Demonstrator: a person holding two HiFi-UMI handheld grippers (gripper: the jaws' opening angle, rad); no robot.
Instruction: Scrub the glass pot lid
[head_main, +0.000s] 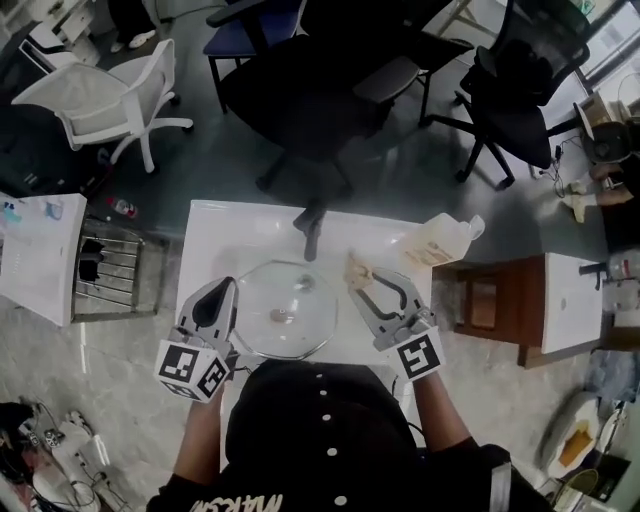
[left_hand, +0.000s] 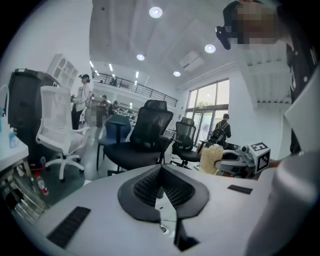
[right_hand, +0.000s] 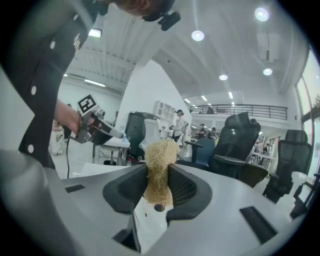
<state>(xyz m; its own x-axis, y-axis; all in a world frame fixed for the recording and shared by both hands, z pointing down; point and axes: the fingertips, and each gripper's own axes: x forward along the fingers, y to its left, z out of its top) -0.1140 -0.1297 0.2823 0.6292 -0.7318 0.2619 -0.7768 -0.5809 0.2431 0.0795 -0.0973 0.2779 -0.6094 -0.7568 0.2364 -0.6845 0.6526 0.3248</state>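
Note:
The round glass pot lid (head_main: 300, 290) lies flat on the white table (head_main: 215, 235), its small knob (head_main: 283, 317) near the middle. In the head view my left gripper (head_main: 222, 287) sits just beside the lid's left rim. Its jaws are shut, and in the left gripper view (left_hand: 161, 175) nothing shows between the pads. My right gripper (head_main: 360, 272) hovers at the lid's upper right edge. It is shut on a tan fibrous scrubber (right_hand: 160, 165), which sticks out past the jaws (head_main: 356, 266). The scrubber (left_hand: 211, 157) also shows from the left gripper view.
A dark faucet (head_main: 311, 230) stands at the table's far edge behind the lid. A translucent bottle (head_main: 440, 245) lies at the far right corner. A wire rack (head_main: 105, 265) is to the left, a brown side table (head_main: 495, 300) to the right, and office chairs (head_main: 300, 80) beyond.

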